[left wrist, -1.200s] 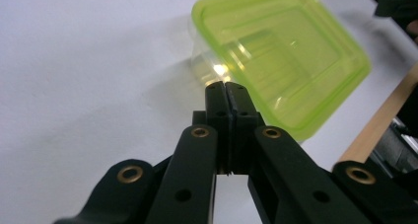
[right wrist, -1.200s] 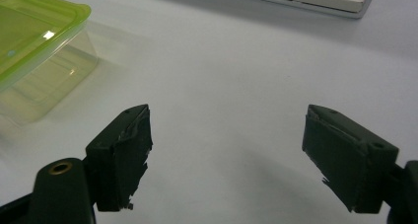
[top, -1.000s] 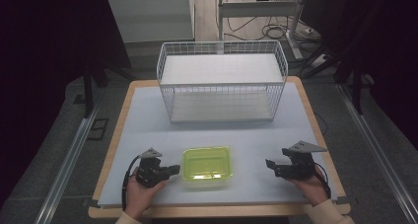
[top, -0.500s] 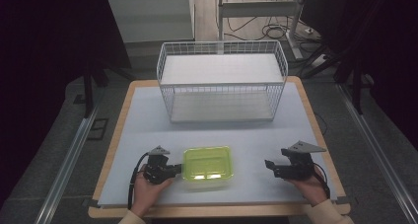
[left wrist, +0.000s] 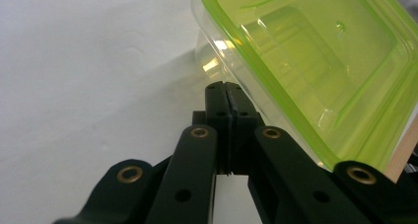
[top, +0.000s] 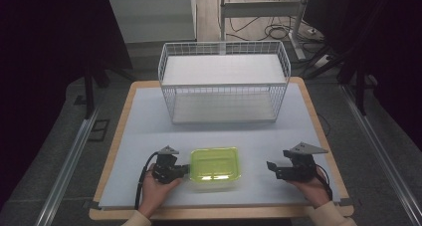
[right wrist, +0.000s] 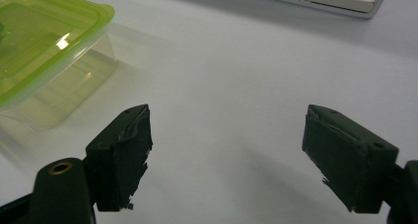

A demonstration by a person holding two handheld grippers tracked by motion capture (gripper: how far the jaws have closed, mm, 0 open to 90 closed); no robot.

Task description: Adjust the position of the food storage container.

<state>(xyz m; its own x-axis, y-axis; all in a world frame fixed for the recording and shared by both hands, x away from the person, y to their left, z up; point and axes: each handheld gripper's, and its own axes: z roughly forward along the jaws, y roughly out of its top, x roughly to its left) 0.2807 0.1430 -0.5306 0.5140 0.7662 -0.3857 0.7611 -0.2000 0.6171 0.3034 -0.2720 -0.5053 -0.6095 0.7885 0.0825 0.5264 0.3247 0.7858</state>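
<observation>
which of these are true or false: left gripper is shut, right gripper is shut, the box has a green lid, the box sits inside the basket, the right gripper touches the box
1. The left gripper is shut: true, its jaws meet right by the box.
2. The right gripper is shut: false, its jaws stand wide apart with nothing between them.
3. The box has a green lid: true.
4. The box sits inside the basket: false, it stands on the table in front of the basket.
5. The right gripper touches the box: false, it is off to the side, apart from it.
</observation>
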